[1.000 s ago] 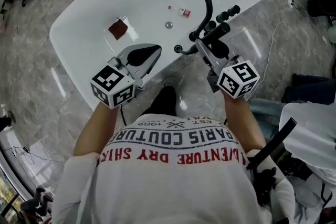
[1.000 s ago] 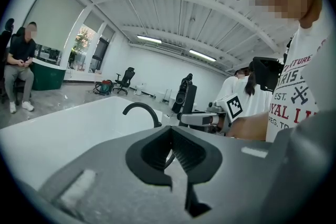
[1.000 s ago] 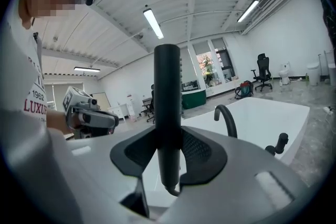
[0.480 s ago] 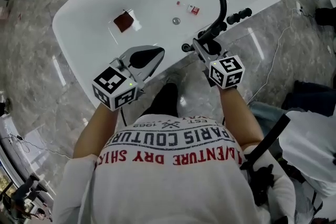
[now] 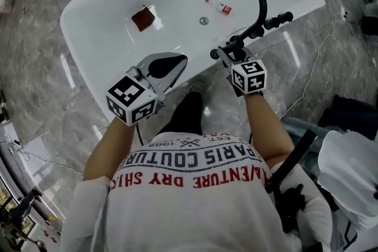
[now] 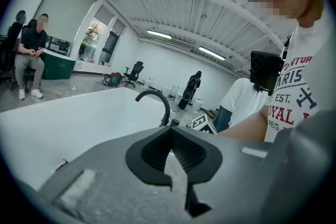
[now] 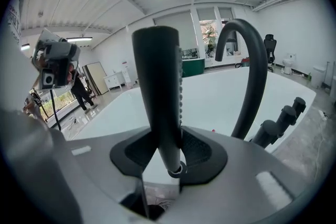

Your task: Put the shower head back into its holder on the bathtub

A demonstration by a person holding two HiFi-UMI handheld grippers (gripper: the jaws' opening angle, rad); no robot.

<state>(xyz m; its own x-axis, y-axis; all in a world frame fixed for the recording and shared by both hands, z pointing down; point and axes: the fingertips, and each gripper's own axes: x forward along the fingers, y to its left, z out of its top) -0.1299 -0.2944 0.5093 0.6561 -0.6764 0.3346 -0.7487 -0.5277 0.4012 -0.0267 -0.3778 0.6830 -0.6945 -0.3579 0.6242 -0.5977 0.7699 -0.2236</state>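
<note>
**One shower head [image 7: 157, 86] clamped upright in the right gripper [image 7: 168, 155]**

Most of the head view was taken up by the white bathtub [image 5: 106, 3]. On its near rim, the curved spout [image 7: 252, 71] and the fittings [image 7: 286, 115] were seen just right of the shower head. Which fitting was the holder could not be told. The shower head was gripped near its lower end, with its long axis upright and its head end up. The left gripper [image 6: 173, 155], farther from the fittings, was closed on nothing.

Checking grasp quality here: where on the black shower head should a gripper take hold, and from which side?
Low on the slim shaft of the shower head, just above its metal end ring, where the right gripper clamps it now. It stands upright, straight and narrow, so approaching side-on, across its length, probably holds best and leaves the end free.
</note>
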